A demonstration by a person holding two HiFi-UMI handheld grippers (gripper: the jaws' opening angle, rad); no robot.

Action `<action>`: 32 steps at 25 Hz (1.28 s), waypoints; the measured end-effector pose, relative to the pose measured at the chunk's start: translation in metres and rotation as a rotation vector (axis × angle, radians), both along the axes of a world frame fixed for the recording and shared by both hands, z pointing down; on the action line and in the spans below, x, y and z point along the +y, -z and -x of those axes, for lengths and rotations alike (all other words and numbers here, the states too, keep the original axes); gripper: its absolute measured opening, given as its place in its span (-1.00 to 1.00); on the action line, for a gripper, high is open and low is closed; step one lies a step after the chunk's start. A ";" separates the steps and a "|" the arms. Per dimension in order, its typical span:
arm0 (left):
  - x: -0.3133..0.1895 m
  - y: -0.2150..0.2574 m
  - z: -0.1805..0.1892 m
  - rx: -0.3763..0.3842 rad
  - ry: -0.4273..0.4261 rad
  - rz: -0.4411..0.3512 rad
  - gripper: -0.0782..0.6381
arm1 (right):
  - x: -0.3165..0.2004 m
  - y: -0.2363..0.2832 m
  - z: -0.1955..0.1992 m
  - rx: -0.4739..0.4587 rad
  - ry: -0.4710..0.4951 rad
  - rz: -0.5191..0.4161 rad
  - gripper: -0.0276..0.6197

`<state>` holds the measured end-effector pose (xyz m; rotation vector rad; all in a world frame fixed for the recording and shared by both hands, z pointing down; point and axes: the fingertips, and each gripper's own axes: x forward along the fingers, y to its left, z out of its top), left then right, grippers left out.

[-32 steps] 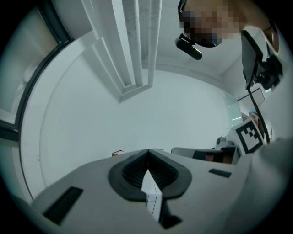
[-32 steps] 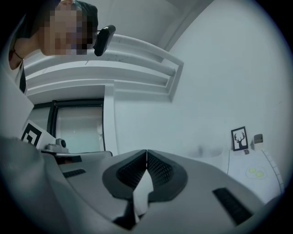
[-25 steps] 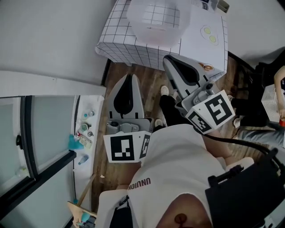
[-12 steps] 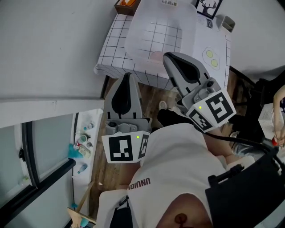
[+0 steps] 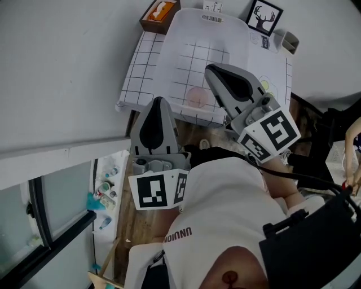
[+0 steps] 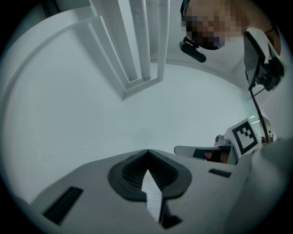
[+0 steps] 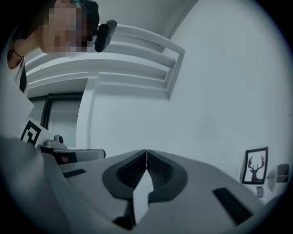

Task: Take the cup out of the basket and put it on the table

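In the basket on the worktop: the cup (image 5: 198, 97) shows only as a faint pinkish round shape through the translucent wall, towards the basket's near side. It is too blurred to tell more.
Basket (image 5: 189, 34): a pale, see-through tub that stands on the middle of the worktop. The grid of the cloth shows through it.
Worktop (image 5: 141, 70): covered by a white cloth with a black grid, with its near edge towards the person.
Right hand-held gripper (image 5: 210, 68): held about level. In the head view its tips lie over the basket's near right part, just beside the cup's pink shape. I cannot tell whether it touches the basket. In the right gripper view its jaws (image 7: 146, 151) meet tip to tip with nothing between them.
Left hand-held gripper (image 5: 159, 100): held about level, to the left of the right one, with its tips at the worktop's near edge and apart from the basket. In the left gripper view the jaws (image 6: 147, 151) are pressed together and empty.
Far end of the worktop: a framed deer picture (image 5: 264, 17) stands by the wall, and a brown box (image 5: 159, 12) lies at the left corner.
Below the worktop: a wooden floor (image 5: 132, 220).
Left of the floor: a white ledge with small bottles (image 5: 107, 183).
Nearest the camera: the person's white shirt (image 5: 225, 209).
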<state>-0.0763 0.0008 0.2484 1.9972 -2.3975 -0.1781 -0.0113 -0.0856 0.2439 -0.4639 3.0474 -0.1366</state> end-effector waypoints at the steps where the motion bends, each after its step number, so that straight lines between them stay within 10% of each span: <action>1: -0.003 -0.001 0.001 0.001 -0.003 0.003 -0.75 | -0.004 -0.002 0.002 0.007 0.000 -0.005 -0.85; 15: -0.076 0.002 0.032 -0.033 -0.172 0.046 -0.75 | -0.062 -0.028 0.042 0.110 0.035 0.014 -0.85; 32: -0.117 -0.028 0.044 0.023 -0.377 0.137 -0.75 | -0.057 -0.124 0.082 0.553 0.312 -0.019 -0.76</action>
